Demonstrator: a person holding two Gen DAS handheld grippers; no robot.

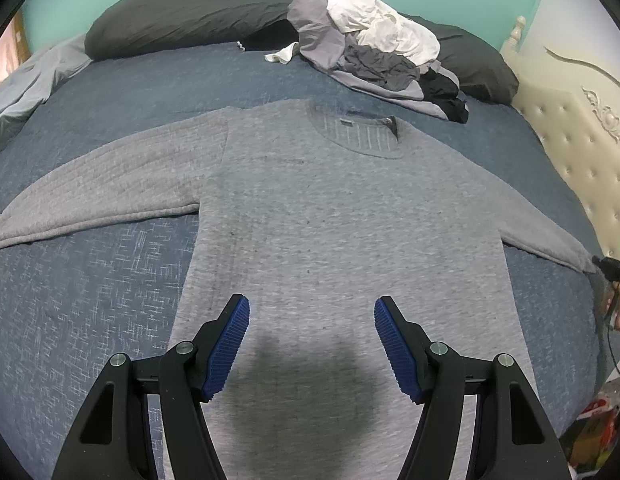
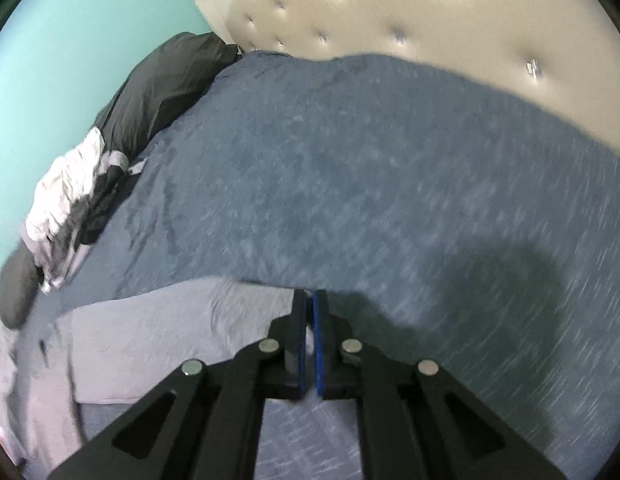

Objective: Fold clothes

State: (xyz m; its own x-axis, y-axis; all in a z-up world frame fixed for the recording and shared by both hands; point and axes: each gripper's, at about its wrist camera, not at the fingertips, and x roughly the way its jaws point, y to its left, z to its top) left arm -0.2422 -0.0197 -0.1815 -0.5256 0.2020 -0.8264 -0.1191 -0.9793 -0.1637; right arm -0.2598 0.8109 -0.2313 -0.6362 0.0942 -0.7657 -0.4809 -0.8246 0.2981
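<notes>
1. A grey sweatshirt (image 1: 330, 208) lies flat, front up, across the middle of the left wrist view on a bed with a blue bedspread (image 1: 90, 300); both sleeves are spread sideways.
2. The left tool (image 1: 312, 344), at lower centre of that view, hovers over the sweatshirt's lower body with its blue pads (image 1: 226, 352) spread apart and nothing between them.
3. The right tool (image 2: 309, 308), at lower centre of the right wrist view, has its jaws pressed together, pinching the cuff end of the sweatshirt's sleeve (image 2: 182, 320).
4. A pile of unfolded clothes (image 1: 374, 48) sits at upper centre against dark pillows (image 1: 182, 20).
5. A cream tufted headboard (image 2: 390, 20) fills the upper right.
</notes>
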